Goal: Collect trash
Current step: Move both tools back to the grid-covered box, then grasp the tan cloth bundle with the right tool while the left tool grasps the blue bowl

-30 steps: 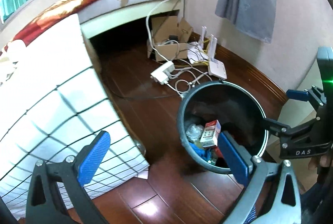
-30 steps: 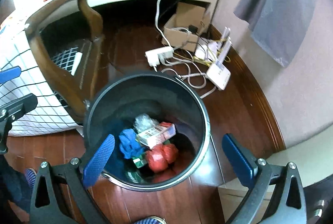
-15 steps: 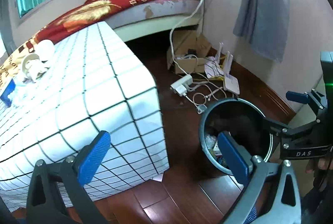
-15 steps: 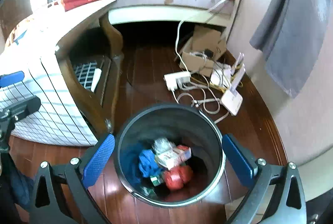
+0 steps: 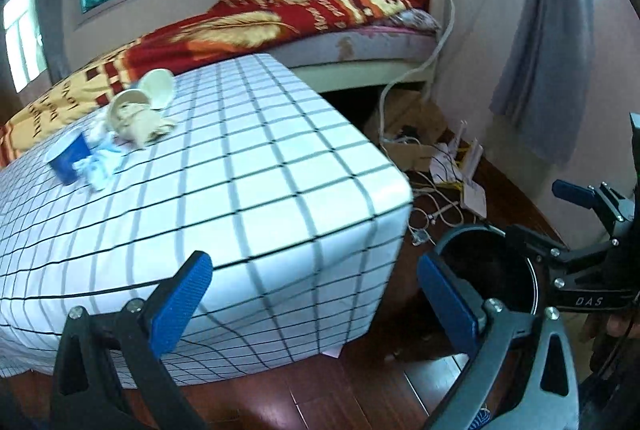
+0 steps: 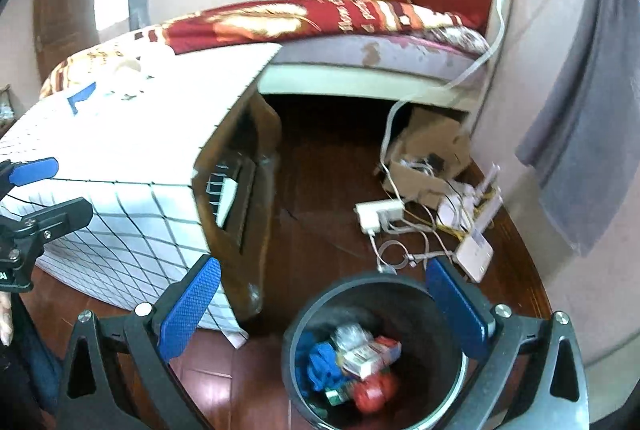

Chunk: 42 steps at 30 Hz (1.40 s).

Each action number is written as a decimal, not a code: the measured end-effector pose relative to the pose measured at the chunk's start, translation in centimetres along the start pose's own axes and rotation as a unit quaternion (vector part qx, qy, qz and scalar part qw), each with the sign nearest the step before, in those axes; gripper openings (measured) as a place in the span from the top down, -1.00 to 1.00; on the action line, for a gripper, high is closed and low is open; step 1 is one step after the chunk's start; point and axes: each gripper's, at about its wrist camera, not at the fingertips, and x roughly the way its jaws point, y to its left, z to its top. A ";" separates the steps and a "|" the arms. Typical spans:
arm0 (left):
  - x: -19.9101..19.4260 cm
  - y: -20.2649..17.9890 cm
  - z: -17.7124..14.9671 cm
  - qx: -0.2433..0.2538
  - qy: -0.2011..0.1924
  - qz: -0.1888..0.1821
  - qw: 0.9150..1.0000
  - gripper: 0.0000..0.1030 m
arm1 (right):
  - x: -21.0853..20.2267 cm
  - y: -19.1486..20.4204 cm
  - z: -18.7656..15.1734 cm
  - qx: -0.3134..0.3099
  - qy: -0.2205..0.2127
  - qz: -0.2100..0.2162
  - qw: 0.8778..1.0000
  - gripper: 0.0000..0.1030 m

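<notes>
Two empty grippers face a low table draped in a white cloth with a black grid (image 5: pixel 240 166), the largest thing ahead, with a red-and-gold blanketed bed (image 5: pixel 280 26) behind it. On the table's far left part sits the remaining litter: an overturned cream paper cup stuffed with crumpled brownish paper (image 5: pixel 136 114), and just beside it a blue cup with white crumpled tissue (image 5: pixel 82 160). That cluster lies up and to the left of the left gripper (image 5: pixel 316 298), whose blue pads stand wide apart with nothing between them; this gripper looks the nearer one. The right gripper (image 6: pixel 332 306), equally wide and empty, hangs over the round black bin (image 6: pixel 304 310) on the dark wooden floor, where a blue rag, a small carton and something red already lie. Reaching the litter likely means crossing open tabletop, which seems unobstructed; the table's near right corner sits close to the bin, and white cables and a router (image 6: pixel 472 250) crowd the floor beyond.
</notes>
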 end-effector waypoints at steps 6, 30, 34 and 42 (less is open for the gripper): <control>-1.2 4.7 -0.3 -0.038 -0.017 0.025 0.999 -0.99 | 0.0 3.5 2.2 -0.013 -0.026 0.039 0.999 -1.00; -0.8 21.1 2.3 -0.118 -0.048 0.127 0.984 -0.73 | 6.3 17.2 14.9 -0.056 -0.017 0.175 0.983 -0.46; 0.1 23.2 3.0 -0.129 -0.047 0.139 0.981 -0.73 | 8.6 19.6 16.4 -0.079 -0.007 0.185 0.979 -0.46; 4.1 27.3 4.6 -0.140 -0.026 0.154 0.978 -0.73 | 14.4 24.6 20.0 -0.108 0.021 0.208 0.972 -0.46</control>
